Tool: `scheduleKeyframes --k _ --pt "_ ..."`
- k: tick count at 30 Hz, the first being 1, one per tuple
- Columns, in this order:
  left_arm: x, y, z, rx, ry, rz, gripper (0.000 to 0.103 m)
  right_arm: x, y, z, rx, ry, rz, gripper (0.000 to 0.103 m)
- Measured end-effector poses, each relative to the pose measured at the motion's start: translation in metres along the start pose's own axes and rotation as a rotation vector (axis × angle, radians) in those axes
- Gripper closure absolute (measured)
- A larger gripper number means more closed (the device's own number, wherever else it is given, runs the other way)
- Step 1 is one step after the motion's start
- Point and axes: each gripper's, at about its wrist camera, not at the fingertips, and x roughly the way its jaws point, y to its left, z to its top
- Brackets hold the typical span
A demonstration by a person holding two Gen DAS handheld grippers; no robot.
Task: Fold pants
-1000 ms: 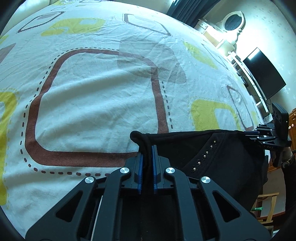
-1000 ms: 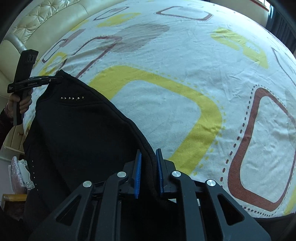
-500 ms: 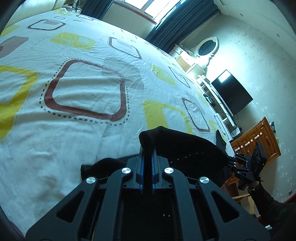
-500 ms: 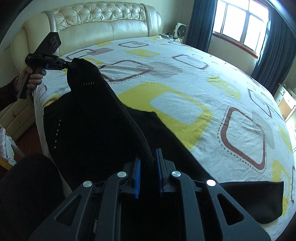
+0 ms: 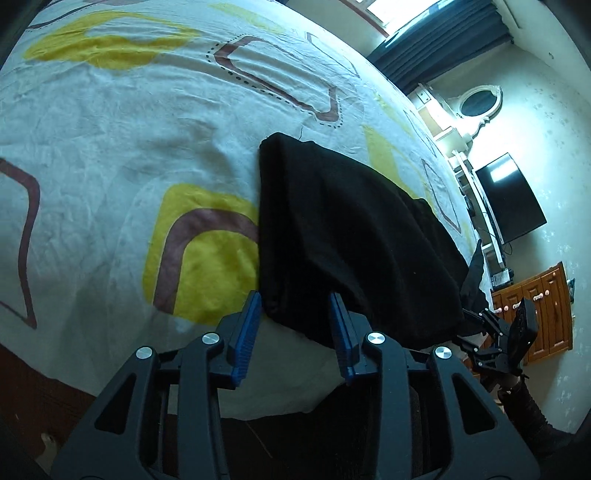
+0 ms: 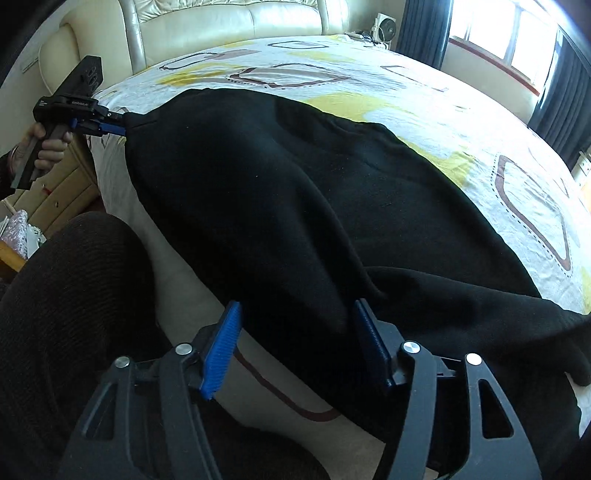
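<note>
The black pants (image 5: 351,236) lie flat on the bed's near edge, and they fill the right wrist view (image 6: 295,206). My left gripper (image 5: 295,314) is open, its blue pads on either side of one end of the pants. It also shows from the side in the right wrist view (image 6: 118,123), at the pants' far corner. My right gripper (image 6: 295,332) is open, its pads on either side of the other end. It shows small in the left wrist view (image 5: 476,332) by the pants' far end.
The bed sheet (image 5: 129,147) is white with yellow and brown shapes. A cream padded headboard (image 6: 229,26) stands behind it. A dark TV (image 5: 509,199) and a wooden cabinet (image 5: 543,310) stand by the wall. The person's dark-clothed leg (image 6: 70,295) is at the bed's edge.
Both grippers have lowered the pants onto the bed and opened. The pants, held up and stretched before, now lie flat on the sheet.
</note>
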Motion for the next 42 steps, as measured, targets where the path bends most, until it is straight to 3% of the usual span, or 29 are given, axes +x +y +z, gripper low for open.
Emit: scheduleKeyframes --k 2,4,6,9,12,14,15,17,21,26,29,32,34,36,39,42 --pt "-0.005 -0.013 -0.004 0.001 -0.018 -0.010 0.068 -0.001 -0.003 0.002 0.036 -0.003 0.018 0.038" --pt "-0.004 -0.028 -0.007 0.007 -0.031 -0.013 0.054 -0.006 -0.016 0.003 0.133 -0.017 0.083 0.037" --pt "0.002 -0.038 -0.007 0.001 -0.056 0.028 0.046 -0.013 -0.037 0.001 0.277 -0.044 0.165 0.037" --pt "0.014 -0.036 -0.002 -0.060 -0.074 0.077 0.045 -0.020 -0.063 -0.009 0.455 -0.074 0.247 0.037" --pt "0.022 -0.027 -0.002 -0.139 -0.068 0.095 0.045 -0.024 -0.070 -0.021 0.528 -0.077 0.264 0.037" --pt "0.024 -0.026 -0.002 -0.157 -0.073 0.139 0.059 -0.024 -0.071 -0.027 0.550 -0.066 0.265 0.037" --pt "0.025 -0.027 -0.001 -0.153 -0.072 0.182 0.076 -0.023 -0.072 -0.030 0.564 -0.062 0.266 0.037" --pt "0.026 -0.027 0.000 -0.158 -0.072 0.233 0.088 -0.021 -0.073 -0.034 0.604 -0.059 0.283 0.037" --pt "0.018 -0.021 -0.003 -0.213 -0.096 0.223 0.095 -0.014 -0.083 -0.042 0.797 -0.059 0.381 0.037" --pt "0.014 -0.018 -0.003 -0.242 -0.092 0.206 0.095 -0.004 -0.075 -0.058 1.069 -0.073 0.510 0.037" --pt "0.015 -0.017 -0.002 -0.235 -0.085 0.207 0.095 0.010 -0.073 -0.066 1.215 -0.078 0.533 0.038" --pt "0.014 -0.017 -0.002 -0.230 -0.085 0.206 0.095 0.015 -0.068 -0.064 1.256 -0.137 0.488 0.051" --pt "0.011 -0.019 0.000 -0.215 -0.093 0.217 0.097 0.017 -0.065 -0.060 1.250 -0.156 0.448 0.077" --pt "0.005 -0.018 0.002 -0.211 -0.117 0.228 0.098 0.020 -0.057 -0.056 1.257 -0.149 0.441 0.087" --pt "0.001 -0.013 0.003 -0.196 -0.136 0.275 0.102 0.021 -0.045 -0.056 1.230 -0.112 0.433 0.088" --pt "0.008 0.002 -0.001 -0.171 -0.109 0.377 0.103 0.019 -0.049 -0.054 1.205 -0.109 0.449 0.088"
